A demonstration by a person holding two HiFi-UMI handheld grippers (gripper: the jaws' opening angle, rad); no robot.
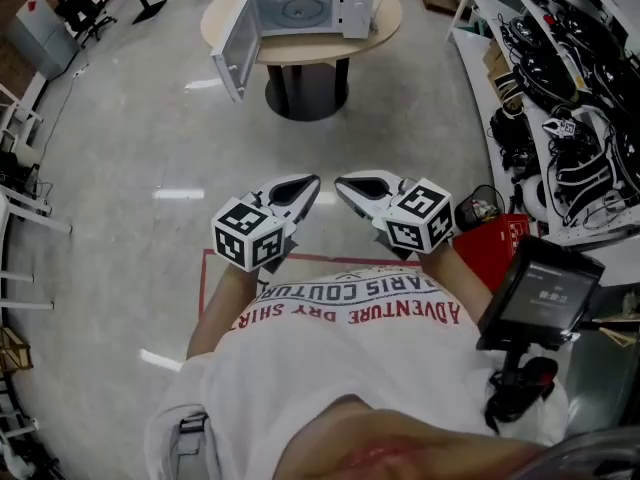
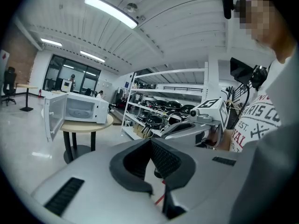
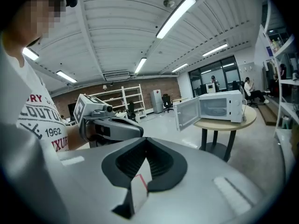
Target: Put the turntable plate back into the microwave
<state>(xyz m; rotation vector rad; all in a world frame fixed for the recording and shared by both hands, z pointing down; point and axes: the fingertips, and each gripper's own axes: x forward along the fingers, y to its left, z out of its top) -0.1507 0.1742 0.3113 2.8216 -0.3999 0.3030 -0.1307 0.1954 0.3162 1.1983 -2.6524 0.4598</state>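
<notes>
The white microwave (image 1: 305,8) stands on a round wooden table (image 1: 385,18) far ahead, its door (image 1: 235,48) swung open to the left. The glass turntable plate (image 1: 300,10) lies inside the cavity; the right gripper view also shows the plate (image 3: 217,112) there. My left gripper (image 1: 305,183) and right gripper (image 1: 345,181) are held side by side near the person's chest, well short of the table. Both have their jaws together with nothing between them. The left gripper (image 2: 150,141) and right gripper (image 3: 145,141) point toward the microwave (image 2: 86,108).
Open polished floor lies between me and the table. White shelves (image 1: 560,98) full of black gear and cables line the right side. A red box (image 1: 500,243) and a dark screen on a stand (image 1: 540,293) sit close at my right. Red tape (image 1: 205,278) marks the floor.
</notes>
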